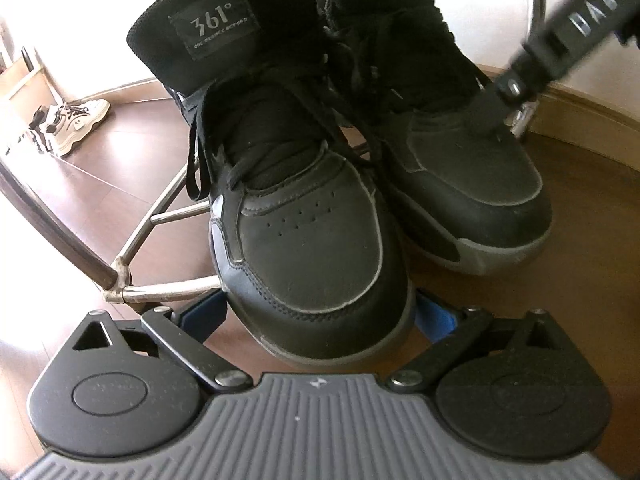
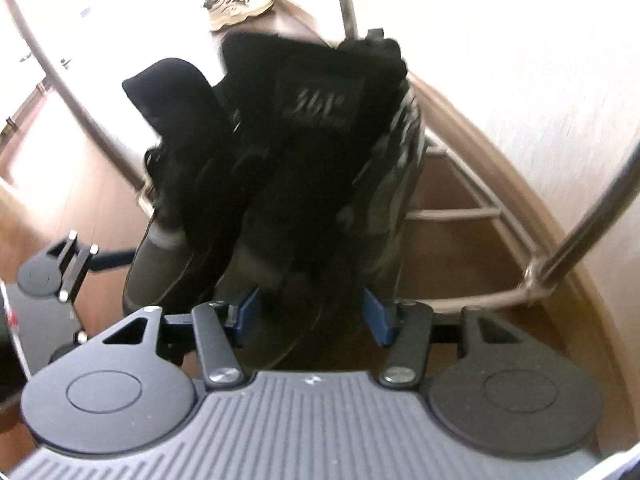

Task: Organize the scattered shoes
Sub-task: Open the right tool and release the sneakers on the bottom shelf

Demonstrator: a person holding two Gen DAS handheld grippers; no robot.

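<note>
Two black high-top shoes stand side by side on a metal rod rack [image 1: 172, 216]. The toe of the left black shoe [image 1: 304, 232] fills my left gripper [image 1: 320, 314], and its blue pads [image 1: 204, 312] sit against the sole's sides. The right black shoe [image 1: 472, 176] stands next to it. A finger [image 1: 516, 88] of my right gripper reaches in above its right side. In the blurred right wrist view, my right gripper [image 2: 313, 314] hangs over that shoe [image 2: 316, 128]. Its jaws are partly apart, with no pad seen pressing. The left shoe [image 2: 172, 140] is beside it.
A pair of beige sneakers [image 1: 76, 128] sits on the wooden floor further off, also seen in the right wrist view [image 2: 236, 4]. Curved metal rack tubes [image 2: 580, 232] rise on both sides. A white wall [image 2: 520, 60] with brown skirting lies behind the rack.
</note>
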